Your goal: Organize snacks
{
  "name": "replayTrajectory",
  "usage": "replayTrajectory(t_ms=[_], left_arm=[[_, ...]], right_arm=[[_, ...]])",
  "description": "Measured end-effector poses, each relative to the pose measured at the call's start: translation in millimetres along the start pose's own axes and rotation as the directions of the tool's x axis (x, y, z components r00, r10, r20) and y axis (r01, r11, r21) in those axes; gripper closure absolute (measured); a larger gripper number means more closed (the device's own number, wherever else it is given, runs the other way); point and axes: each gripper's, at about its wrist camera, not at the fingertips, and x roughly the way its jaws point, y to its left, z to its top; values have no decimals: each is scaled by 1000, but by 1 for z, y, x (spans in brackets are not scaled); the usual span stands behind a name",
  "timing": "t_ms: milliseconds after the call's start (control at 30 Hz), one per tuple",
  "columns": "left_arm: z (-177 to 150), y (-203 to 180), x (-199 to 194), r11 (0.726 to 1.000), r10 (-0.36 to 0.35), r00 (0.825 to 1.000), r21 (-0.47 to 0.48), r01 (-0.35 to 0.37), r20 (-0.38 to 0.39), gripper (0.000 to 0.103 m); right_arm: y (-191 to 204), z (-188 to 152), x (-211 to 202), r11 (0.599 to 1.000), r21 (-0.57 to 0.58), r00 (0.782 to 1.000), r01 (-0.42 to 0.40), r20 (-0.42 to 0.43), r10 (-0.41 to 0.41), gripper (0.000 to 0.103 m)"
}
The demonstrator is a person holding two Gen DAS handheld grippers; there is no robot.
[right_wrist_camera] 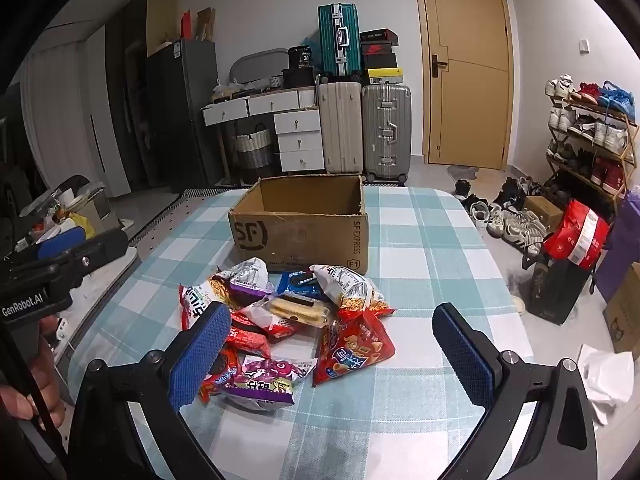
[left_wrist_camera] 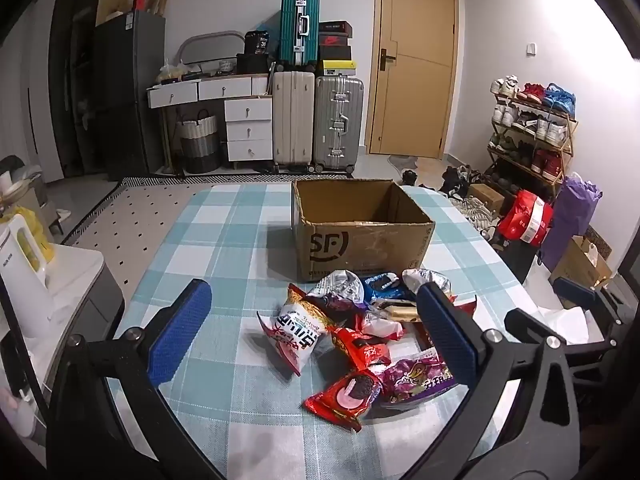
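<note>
A heap of snack packets (left_wrist_camera: pixel 352 332) (right_wrist_camera: pixel 288 328) lies on the checked tablecloth (left_wrist_camera: pixel 224 240) (right_wrist_camera: pixel 420 248), just in front of an open, empty cardboard box (left_wrist_camera: pixel 360 232) (right_wrist_camera: pixel 304 224). Among the packets are a white noodle bag (left_wrist_camera: pixel 296 332), a red cookie pack (left_wrist_camera: pixel 344 398), a purple bag (right_wrist_camera: pixel 256 384) and a red triangular bag (right_wrist_camera: pixel 352 348). My left gripper (left_wrist_camera: pixel 312 320) hangs open above the heap's left part, fingers wide. My right gripper (right_wrist_camera: pixel 332 344) is open too, straddling the heap's right side. Neither touches a packet.
A white kettle (left_wrist_camera: pixel 24 280) and a side unit stand left of the table. On the floor to the right are a red bag (right_wrist_camera: pixel 576 236), shoes, a shoe rack (right_wrist_camera: pixel 592 132) and cartons. Suitcases (left_wrist_camera: pixel 316 120) and a door (left_wrist_camera: pixel 416 60) are behind.
</note>
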Motion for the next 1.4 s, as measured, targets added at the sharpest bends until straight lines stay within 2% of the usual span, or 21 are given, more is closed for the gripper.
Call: replayTrajectory(t_ms=[33,167,333,633,1400], left_arm=[[0,0,0,1000,4,1000,8,-4,3,1],[-1,-1,6,1000,3,1000,18,-3,-24,1],[-3,-7,5,999,22,1000,39,-22,-13,1],[-7,1,7,1000,16,1000,-6,-16,5,1],[-12,-3,-2,1000,17,1000,20,-18,14,1]], right_arm=[[0,0,-1,1000,3,1000,-2,24,2,0],[0,0,0,1000,2,1000,2,11,-2,0],[0,0,-1,1000,4,1000,3,4,-3,0],[-1,3,-2,1000,16,1000,-21,-6,21,0],[-2,-1,-4,999,27,1000,-20,7,20,0]])
